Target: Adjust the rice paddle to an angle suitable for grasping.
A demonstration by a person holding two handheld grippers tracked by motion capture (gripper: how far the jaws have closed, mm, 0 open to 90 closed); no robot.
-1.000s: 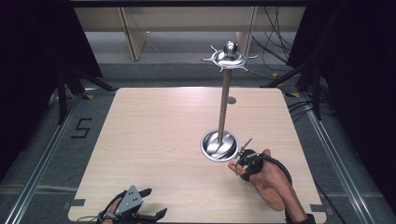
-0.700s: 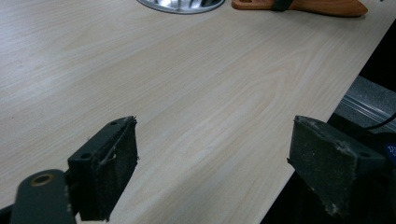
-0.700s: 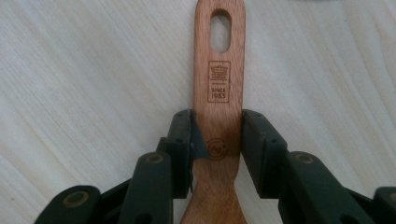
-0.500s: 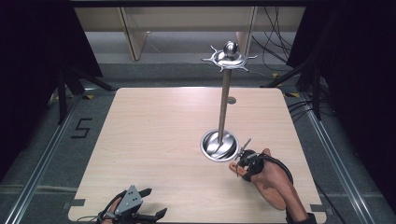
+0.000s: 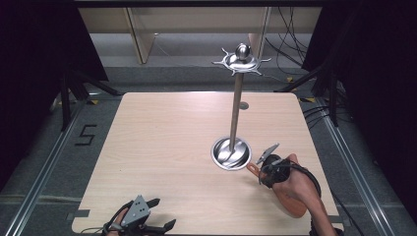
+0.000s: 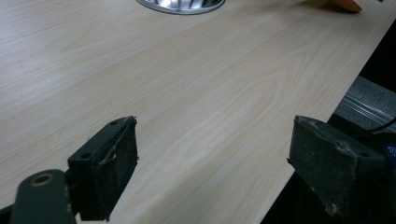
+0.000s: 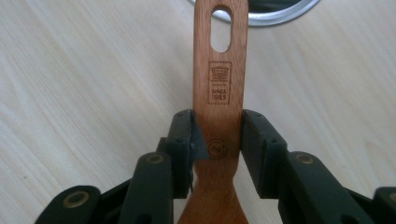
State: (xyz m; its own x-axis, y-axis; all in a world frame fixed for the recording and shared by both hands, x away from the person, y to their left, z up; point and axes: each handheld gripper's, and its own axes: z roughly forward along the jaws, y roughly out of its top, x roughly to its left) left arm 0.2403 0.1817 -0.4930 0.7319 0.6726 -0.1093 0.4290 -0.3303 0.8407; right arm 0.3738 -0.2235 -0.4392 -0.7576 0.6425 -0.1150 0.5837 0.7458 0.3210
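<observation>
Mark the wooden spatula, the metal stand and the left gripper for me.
wooden spatula (image 7: 219,100): right gripper view, on its handle below the slot.
metal stand (image 5: 235,118): high view, on the upright pole.
left gripper (image 6: 212,175): left gripper view, midway between its open fingers.

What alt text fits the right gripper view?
The right gripper is shut on the handle of a wooden utensil, its two black jaws pressing either edge. The handle has a slotted hole near its end, which points at the rim of a metal stand base on the table.
</observation>
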